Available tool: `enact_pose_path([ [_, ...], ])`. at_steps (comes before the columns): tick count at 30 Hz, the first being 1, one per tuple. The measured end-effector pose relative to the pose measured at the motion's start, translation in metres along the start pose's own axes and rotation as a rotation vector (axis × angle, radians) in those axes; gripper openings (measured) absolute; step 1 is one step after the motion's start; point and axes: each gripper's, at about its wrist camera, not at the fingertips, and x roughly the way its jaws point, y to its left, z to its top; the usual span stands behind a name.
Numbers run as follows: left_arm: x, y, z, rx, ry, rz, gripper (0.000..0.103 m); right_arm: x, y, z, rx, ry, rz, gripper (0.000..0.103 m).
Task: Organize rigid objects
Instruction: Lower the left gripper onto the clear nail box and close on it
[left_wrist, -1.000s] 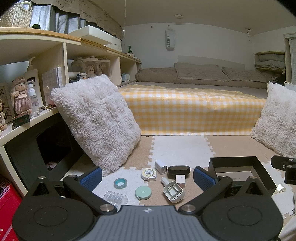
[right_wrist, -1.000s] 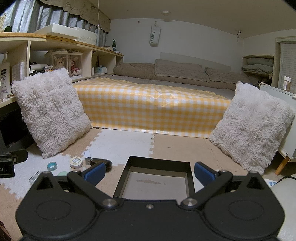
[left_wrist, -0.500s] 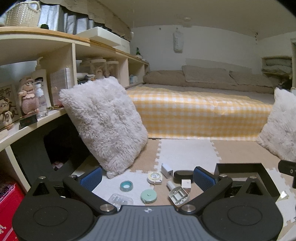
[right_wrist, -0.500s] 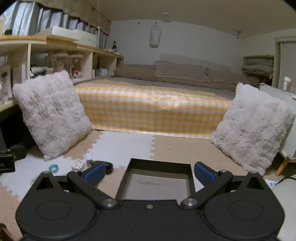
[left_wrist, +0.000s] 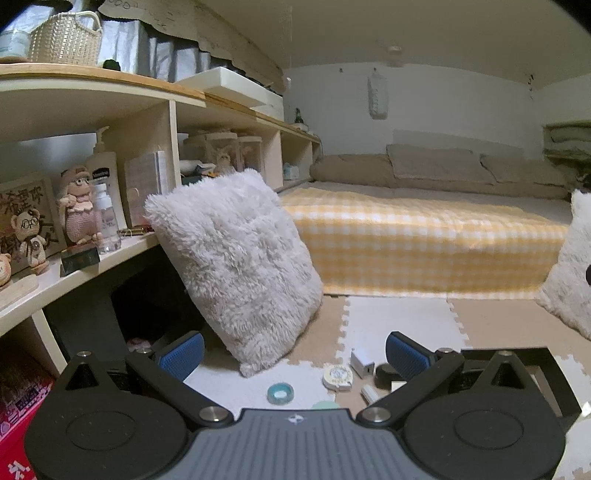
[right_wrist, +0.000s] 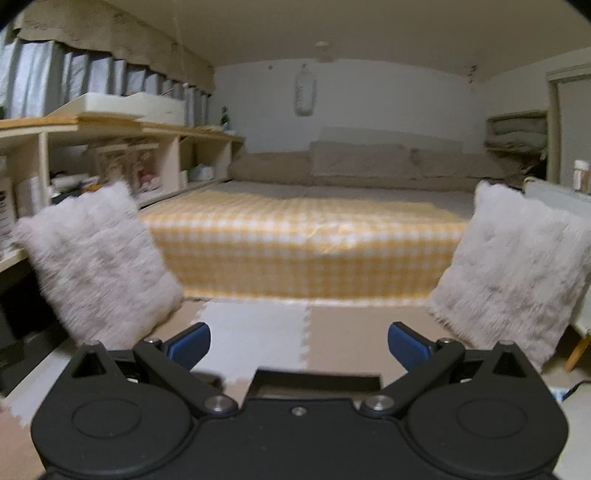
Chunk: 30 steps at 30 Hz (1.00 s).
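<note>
Left wrist view shows the left gripper with its fingers spread wide and holding nothing, above small items on the foam floor mat: a teal ring, a round tape measure and a white adapter. The black tray sits just right of them. The right gripper is likewise spread and empty, its view blurred. No pick seems begun; next calls for lowering onto one item.
</note>
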Motion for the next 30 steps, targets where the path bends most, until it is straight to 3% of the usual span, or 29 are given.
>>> enact_pose_path([
  [5, 0.008, 0.005, 0.014, -0.009, -0.038, -0.013, 0.103, 0.031, -0.015, 0.017, 0.023, 0.001, 0.02, 0.103],
  [9, 0.015, 0.008, 0.025, -0.018, -0.086, -0.032, 0.103, 0.061, -0.018, 0.022, -0.005, 0.038, -0.063, 0.103],
  [13, 0.032, 0.017, 0.036, -0.048, -0.058, -0.073, 0.103, 0.099, -0.034, 0.015, 0.037, 0.171, -0.056, 0.103],
  [17, 0.054, 0.021, 0.036, -0.024, -0.046, -0.015, 0.103, 0.126, -0.057, -0.011, 0.101, 0.294, -0.08, 0.103],
  [21, 0.086, 0.03, 0.03, -0.027, 0.037, -0.006, 0.103, 0.149, -0.074, -0.039, 0.128, 0.436, -0.139, 0.101],
  [28, 0.14, 0.039, 0.006, 0.055, 0.241, -0.082, 0.103, 0.183, -0.097, -0.073, 0.159, 0.675, -0.169, 0.066],
  [30, 0.155, 0.044, -0.003, 0.047, 0.31, -0.117, 0.103, 0.187, -0.098, -0.079, 0.151, 0.708, -0.172, 0.053],
])
